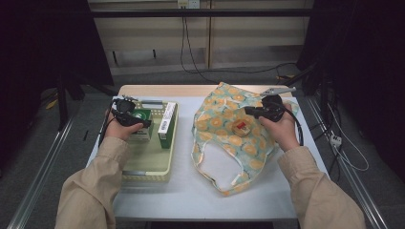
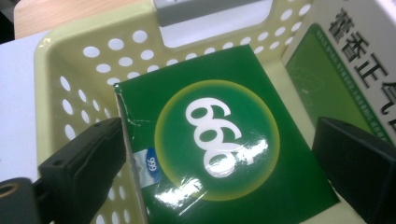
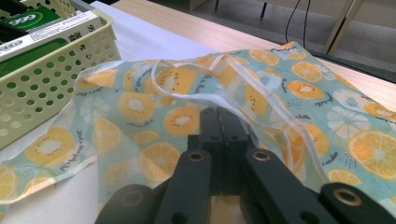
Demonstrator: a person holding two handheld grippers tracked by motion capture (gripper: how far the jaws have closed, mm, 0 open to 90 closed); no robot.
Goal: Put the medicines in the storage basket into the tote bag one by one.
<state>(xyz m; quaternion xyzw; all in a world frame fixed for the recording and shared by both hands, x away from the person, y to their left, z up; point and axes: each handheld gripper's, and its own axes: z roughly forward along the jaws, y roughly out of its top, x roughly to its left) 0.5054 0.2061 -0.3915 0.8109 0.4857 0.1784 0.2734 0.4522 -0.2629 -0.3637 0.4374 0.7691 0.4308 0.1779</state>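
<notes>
A green box marked 999 (image 2: 219, 140) stands in the pale yellow perforated basket (image 2: 51, 60); from above the box (image 1: 141, 128) is in the basket's far part. My left gripper (image 2: 219, 126) is open, one jaw close to each side edge of this box; from above that gripper (image 1: 141, 123) is over it. A fruit-printed cloth bag (image 1: 229, 138) lies flat at the right. My right gripper (image 3: 223, 114) is shut, its tips pinching a raised fold of the bag (image 3: 154, 116) near the white hem. In the high view this gripper (image 1: 249, 111) sits over the bag's far right part.
A white and green box with a barcode (image 1: 167, 125) stands beside the green one in the basket (image 1: 148, 164). A small red and tan object (image 1: 241, 127) rests on the bag. White table covering (image 1: 191, 191) lies bare in front. Cables hang behind the table.
</notes>
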